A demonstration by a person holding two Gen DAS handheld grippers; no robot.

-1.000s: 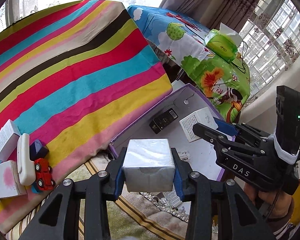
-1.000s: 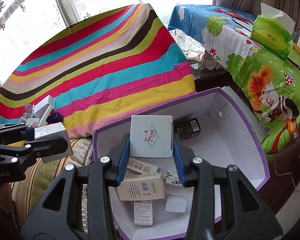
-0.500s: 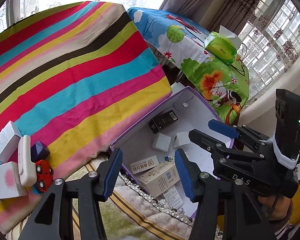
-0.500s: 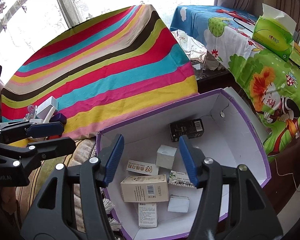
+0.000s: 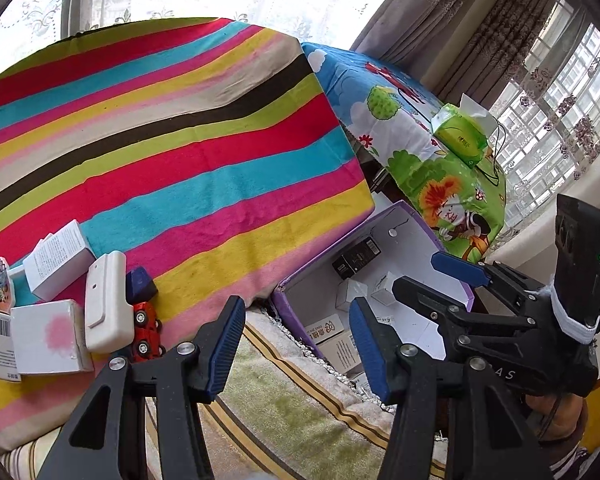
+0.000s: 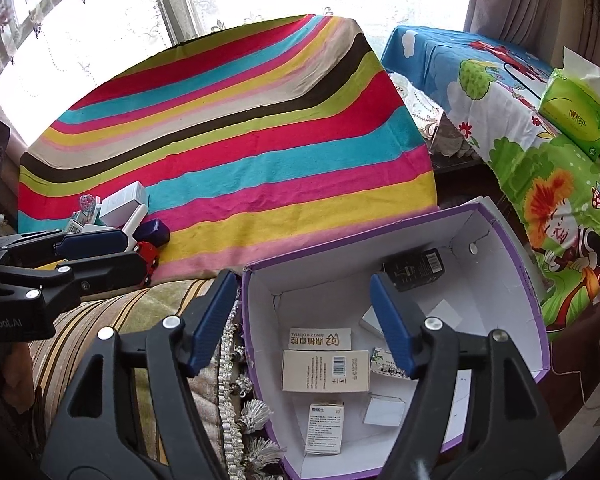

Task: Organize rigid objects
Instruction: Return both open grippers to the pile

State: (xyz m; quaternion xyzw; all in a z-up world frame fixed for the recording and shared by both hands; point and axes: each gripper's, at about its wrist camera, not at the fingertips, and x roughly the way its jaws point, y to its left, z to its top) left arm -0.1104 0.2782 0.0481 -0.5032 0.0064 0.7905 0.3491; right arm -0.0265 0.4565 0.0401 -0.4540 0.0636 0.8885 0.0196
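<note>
**Both grippers empty between box and pile**

The left gripper [image 5: 296, 342] and right gripper [image 6: 304, 326] stand spread wide, holding nothing. The remaining items [image 5: 64, 312] — white cartons, a toy car [image 5: 145, 330] — lie at the near left of the striped blanket [image 5: 188, 168]. The purple box [image 6: 520, 280], near right, holds several cartons. The next pick probably calls for a square approach to one carton; close-packed neighbours crowd the fingers.

Cartons [image 6: 325, 371] in box [image 6: 518, 280], right of blanket [image 6: 236, 160]
</note>
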